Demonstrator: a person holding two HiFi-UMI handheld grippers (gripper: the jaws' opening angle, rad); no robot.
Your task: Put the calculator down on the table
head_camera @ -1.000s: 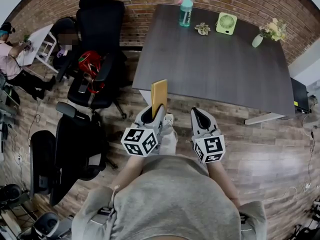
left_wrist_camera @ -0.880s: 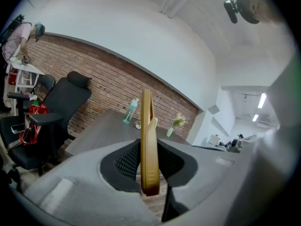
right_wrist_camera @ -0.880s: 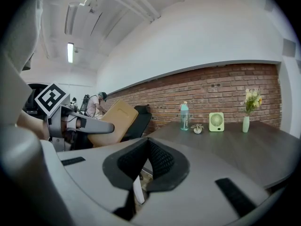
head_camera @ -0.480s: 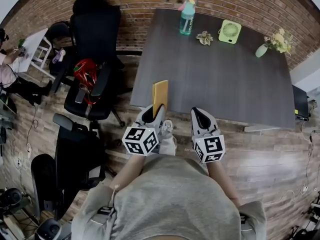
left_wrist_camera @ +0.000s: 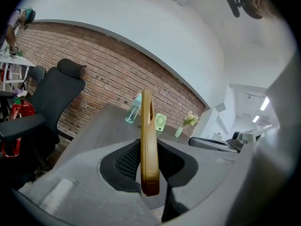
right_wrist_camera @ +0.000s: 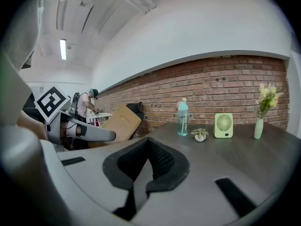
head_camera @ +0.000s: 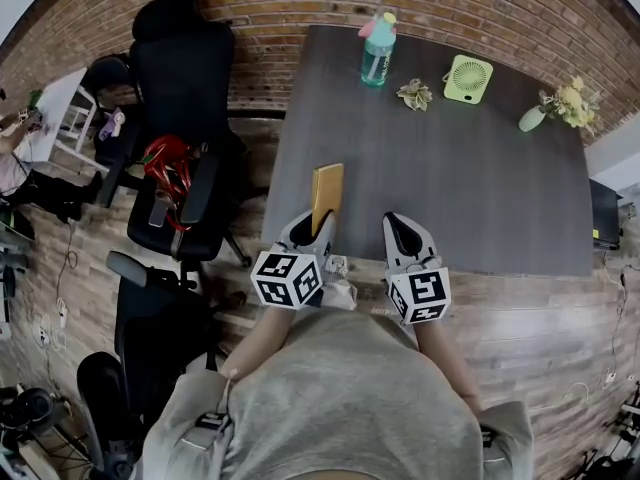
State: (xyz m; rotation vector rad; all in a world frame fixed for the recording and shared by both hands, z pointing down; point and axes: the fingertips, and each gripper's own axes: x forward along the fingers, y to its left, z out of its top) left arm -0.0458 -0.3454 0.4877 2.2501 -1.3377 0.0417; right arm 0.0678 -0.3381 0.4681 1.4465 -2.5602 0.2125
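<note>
Ochre-yellow flat plastic calculator (head_camera: pixel 327 186) pinched upright by lower end in left gripper (head_camera: pixel 316 230), over near edge of dark grey table (head_camera: pixel 450 168); prob. light, stiff, slick, best held w/ pads on broad faces; right gripper (head_camera: pixel 403 240) closed, empty.

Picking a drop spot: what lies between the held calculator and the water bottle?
Only bare table, from calculator to water bottle, in the head view.

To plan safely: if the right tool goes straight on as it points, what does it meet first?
Probably the bare table, as the right tool tilts slightly down; depth is unclear.
</note>
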